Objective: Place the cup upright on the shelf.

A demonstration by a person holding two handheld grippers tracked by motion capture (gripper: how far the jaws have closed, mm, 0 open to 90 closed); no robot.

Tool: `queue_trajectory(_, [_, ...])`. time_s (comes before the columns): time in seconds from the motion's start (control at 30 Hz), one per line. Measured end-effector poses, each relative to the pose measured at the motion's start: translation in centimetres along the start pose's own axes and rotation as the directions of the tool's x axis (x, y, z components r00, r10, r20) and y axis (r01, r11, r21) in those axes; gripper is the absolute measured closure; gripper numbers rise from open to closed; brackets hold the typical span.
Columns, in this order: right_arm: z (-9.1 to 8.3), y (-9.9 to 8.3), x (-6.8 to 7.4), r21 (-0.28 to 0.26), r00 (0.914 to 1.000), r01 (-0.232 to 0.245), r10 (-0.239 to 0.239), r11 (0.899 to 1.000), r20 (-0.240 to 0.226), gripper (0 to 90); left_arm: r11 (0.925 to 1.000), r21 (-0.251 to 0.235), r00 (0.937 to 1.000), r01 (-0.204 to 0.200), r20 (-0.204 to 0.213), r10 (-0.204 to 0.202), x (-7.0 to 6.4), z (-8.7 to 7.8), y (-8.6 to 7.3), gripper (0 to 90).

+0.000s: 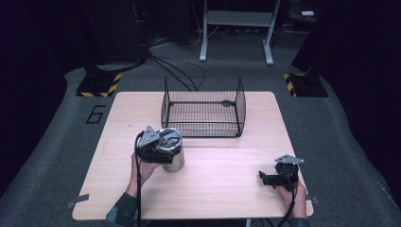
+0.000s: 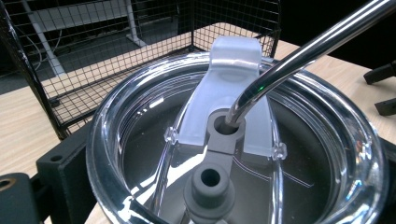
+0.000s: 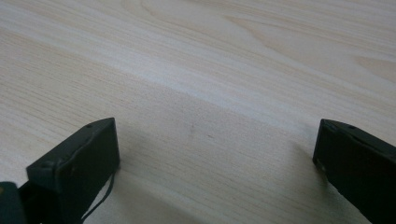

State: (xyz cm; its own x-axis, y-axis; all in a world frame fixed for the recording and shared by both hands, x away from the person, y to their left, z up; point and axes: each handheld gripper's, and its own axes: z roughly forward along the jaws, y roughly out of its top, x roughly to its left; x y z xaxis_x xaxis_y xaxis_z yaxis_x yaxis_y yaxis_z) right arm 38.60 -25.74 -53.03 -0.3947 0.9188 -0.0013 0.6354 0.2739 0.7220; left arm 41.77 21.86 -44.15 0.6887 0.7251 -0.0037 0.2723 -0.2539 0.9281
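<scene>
Two grippers: my left gripper (image 1: 158,150) has its jaws clamped on the steel tumbler (image 1: 171,152), standing at 7 o'clock of the wire basket (image 1: 203,108). Tall load could tip if lifted crooked. Right gripper (image 1: 273,178), jaws apart, idles.

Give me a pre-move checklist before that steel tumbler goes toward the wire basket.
1. Left gripper at the tumbler: ok, its jaws flank the body under the clear lid.
2. Grip firm: cannot tell.
3. Metal straw seated in the lid hole: ok, though it leans out sideways and may snag the wire.
4. Wire basket open on top, nothing seen inside: ok.
5. Tumbler upright on the table: ok.
6. Right gripper out of the path: ok, open, low over bare wood.
</scene>
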Motion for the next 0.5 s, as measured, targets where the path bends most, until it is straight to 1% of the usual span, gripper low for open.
queue_trajectory(0.17, [-0.01, 0.01, 0.01, 0.003, 1.0000, -0.002, 0.002, 1.000, -0.001, 0.0, 1.0000, 0.009, 1.0000, 0.001, 0.001, -0.001, -0.07, -0.09, 0.03, 3.4])
queue_trajectory(0.2, [0.00, 0.01, 0.02, 0.003, 1.0000, -0.001, 0.001, 1.000, 0.002, 0.0, 0.9999, 0.013, 1.0000, -0.002, 0.007, 0.002, -0.03, -0.15, 0.03, 3.5])
queue_trajectory(0.27, [0.01, -0.01, -0.03, -0.001, 1.0000, 0.005, -0.005, 1.000, 0.000, 0.0, 0.9999, 0.015, 1.0000, -0.007, 0.006, 0.007, 0.00, -0.20, 0.05, 3.7])
queue_trajectory(0.3, [0.02, 0.00, 0.03, -0.003, 1.0000, -0.003, 0.003, 1.000, 0.000, 0.0, 0.9999, 0.013, 1.0000, -0.005, 0.007, 0.005, -0.06, -0.21, 0.03, 3.7])
queue_trajectory(0.37, [0.00, -0.01, -0.04, 0.000, 1.0000, 0.006, -0.006, 1.000, 0.000, 0.0, 0.9999, 0.012, 0.9999, -0.008, 0.007, 0.007, -0.09, -0.22, 0.03, 3.8])
queue_trajectory(0.4, [0.01, -0.01, -0.03, -0.001, 1.0000, 0.004, -0.004, 1.000, 0.000, 0.0, 0.9998, 0.014, 0.9998, -0.014, 0.012, 0.014, -0.04, -0.26, 0.08, 3.8])
queue_trajectory(0.5, [0.02, 0.03, 0.04, 0.001, 1.0000, -0.004, 0.004, 1.000, 0.001, 0.0, 0.9998, 0.012, 0.9999, -0.014, 0.009, 0.014, -0.01, -0.27, 0.11, 3.9])
